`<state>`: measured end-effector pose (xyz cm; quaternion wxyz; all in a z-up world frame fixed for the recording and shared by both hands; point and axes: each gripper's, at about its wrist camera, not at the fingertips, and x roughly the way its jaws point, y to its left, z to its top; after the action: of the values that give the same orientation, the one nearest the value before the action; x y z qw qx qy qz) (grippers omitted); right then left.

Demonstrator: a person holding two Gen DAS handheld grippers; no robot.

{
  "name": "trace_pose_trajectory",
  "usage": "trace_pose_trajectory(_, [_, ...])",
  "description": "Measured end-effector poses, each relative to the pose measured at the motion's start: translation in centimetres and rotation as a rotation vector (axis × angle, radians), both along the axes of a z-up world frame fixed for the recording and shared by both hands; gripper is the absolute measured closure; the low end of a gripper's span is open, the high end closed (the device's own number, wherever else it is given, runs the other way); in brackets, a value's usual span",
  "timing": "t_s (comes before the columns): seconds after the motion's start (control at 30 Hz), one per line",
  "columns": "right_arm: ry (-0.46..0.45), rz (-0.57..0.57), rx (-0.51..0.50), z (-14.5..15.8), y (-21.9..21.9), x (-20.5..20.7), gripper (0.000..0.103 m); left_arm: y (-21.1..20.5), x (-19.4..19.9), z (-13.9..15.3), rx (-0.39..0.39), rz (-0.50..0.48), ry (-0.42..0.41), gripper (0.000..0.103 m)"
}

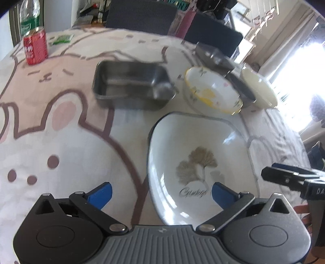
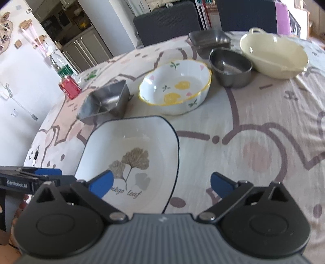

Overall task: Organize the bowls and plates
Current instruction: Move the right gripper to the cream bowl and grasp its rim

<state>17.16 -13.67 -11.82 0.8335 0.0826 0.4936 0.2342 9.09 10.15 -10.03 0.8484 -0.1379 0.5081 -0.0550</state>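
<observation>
**A:** Plates and bowls were spread over the cartoon-print tablecloth (image 2: 264, 126). The square ginkgo-leaf plate (image 2: 130, 154) lay flat at the near edge, with both tools just above its near side, one at each corner.

**B:** Were they gripping it?

**A:** No. The left gripper (image 1: 161, 193) had its jaws wide apart with nothing between the pads, and so did the right gripper (image 2: 161, 183). The plate looked set down and let go.

**B:** So what came next, by your reckoning?

**A:** Probably fetching another dish. The floral bowl (image 2: 175, 85) stood just beyond the plate, the square steel tray (image 2: 105, 101) to its left, the round steel bowl (image 2: 230, 67) and cream bowl (image 2: 274, 54) far right, and another steel tray (image 2: 209, 39) farthest.

**B:** Anything in the way?

**A:** Only the crowding. The red can (image 1: 35, 47) and bottle (image 1: 30, 15) stood well apart, far left.
</observation>
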Motion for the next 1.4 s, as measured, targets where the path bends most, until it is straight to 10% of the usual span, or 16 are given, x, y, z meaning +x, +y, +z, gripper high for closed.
trace_pose_trajectory(0.8, [-0.205, -0.478, 0.161, 3.0, -14.4, 5.1, 0.0, -12.0, 9.7, 3.8, -0.09, -0.045, -0.176, 0.0])
trace_pose_trajectory(1.4, [-0.05, -0.901, 0.404, -2.0, -20.6, 13.6, 0.013, -18.6, 20.1, 4.2, -0.125, -0.151, -0.336, 0.0])
